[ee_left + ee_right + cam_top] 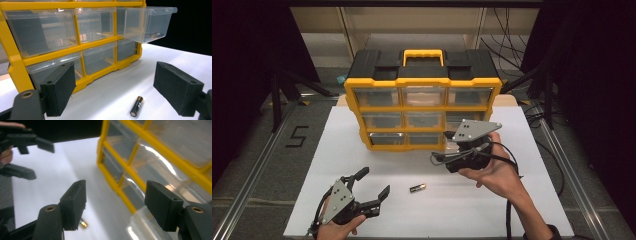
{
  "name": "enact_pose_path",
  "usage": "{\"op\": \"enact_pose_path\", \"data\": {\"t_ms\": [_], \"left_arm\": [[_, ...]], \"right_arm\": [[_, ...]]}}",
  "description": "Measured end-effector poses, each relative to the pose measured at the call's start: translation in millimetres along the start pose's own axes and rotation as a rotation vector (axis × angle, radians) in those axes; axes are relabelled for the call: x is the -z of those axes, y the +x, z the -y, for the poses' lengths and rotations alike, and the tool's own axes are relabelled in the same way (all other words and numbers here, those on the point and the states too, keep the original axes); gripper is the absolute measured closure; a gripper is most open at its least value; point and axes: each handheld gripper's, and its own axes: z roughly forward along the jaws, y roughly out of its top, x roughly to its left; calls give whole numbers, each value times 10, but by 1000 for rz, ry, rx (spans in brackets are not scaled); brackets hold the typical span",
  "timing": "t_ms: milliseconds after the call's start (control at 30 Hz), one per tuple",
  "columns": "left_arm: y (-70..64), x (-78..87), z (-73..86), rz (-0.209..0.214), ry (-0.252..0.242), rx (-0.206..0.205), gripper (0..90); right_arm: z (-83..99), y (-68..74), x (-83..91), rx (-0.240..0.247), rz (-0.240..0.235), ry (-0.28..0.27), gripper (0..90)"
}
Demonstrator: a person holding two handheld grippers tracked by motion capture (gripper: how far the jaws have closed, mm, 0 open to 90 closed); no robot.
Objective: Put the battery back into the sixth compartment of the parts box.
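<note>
battery [83, 223] half hidden behind right claw's jaw, organizer [150, 157] blurred and cut off

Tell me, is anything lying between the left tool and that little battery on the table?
No, nothing visible. The battery lies alone on the white table, just ahead of the left tool, whose jaws stand wide open on either side of it. The drawer cabinet sits farther back.
</note>
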Motion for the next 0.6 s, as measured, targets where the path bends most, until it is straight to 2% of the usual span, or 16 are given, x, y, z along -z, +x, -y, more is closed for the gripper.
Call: {"op": "enact_pose_path", "data": {"t_ms": [267,433,600], "left_arm": [[3,15,-8,-8,14,-6,173],[3,14,-7,-8,12,-6,172],[5,15,-7,-8,11,-3,173]], "right_arm": [[42,147,-200,45,-69,62,336],[95,257,-375,90,-115,119,327],[178,315,-551,108,-146,176,320]]}}
